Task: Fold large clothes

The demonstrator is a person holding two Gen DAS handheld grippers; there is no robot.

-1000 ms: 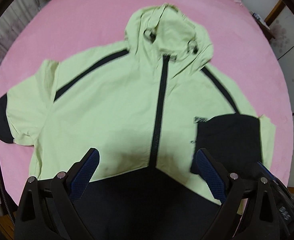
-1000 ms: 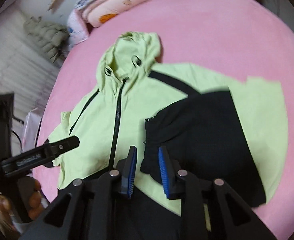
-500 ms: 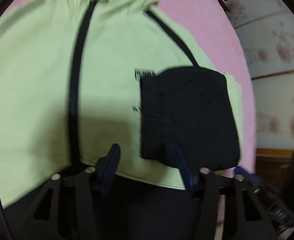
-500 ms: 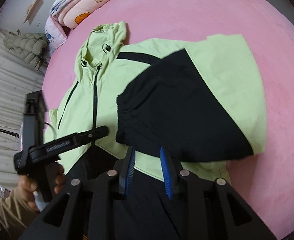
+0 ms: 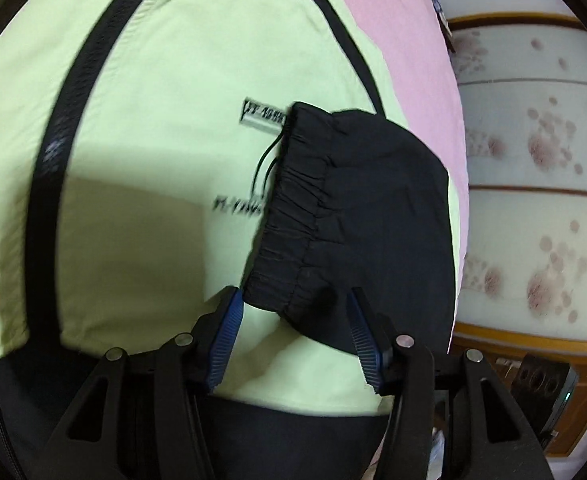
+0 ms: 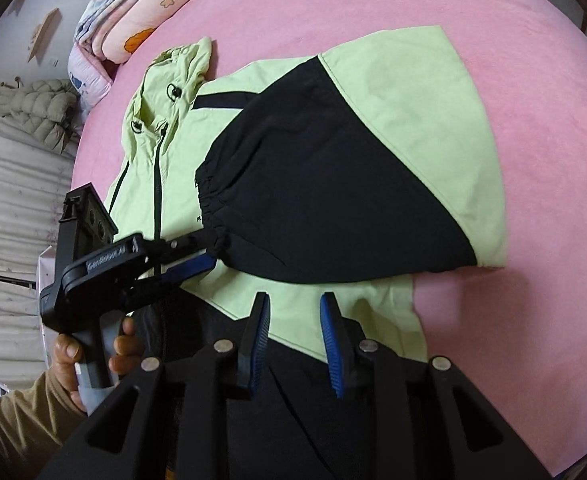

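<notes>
A lime-green hooded jacket (image 6: pixel 413 92) with a black zipper and black hem lies front-up on the pink bed (image 6: pixel 533 240). Its right sleeve, green with a black lower part (image 6: pixel 325 200), is folded across the chest. In the left wrist view the jacket (image 5: pixel 153 120) fills the frame, and the sleeve's black elastic cuff (image 5: pixel 293 220) lies just ahead of my left gripper (image 5: pixel 293 312), which is open around the cuff's near corner. The left gripper also shows in the right wrist view (image 6: pixel 197 260), at the cuff. My right gripper (image 6: pixel 293 312) is open and empty above the jacket's lower green edge.
Folded pink quilts (image 6: pixel 133 20) and a grey puffer coat (image 6: pixel 37 108) lie at the bed's far left. A floral-panelled wardrobe (image 5: pixel 533 160) with a wooden frame stands beside the bed's right edge.
My left gripper has moved forward and right, from over the jacket's hem to the folded sleeve's cuff. The right gripper has opened a little wider and shifted right.
</notes>
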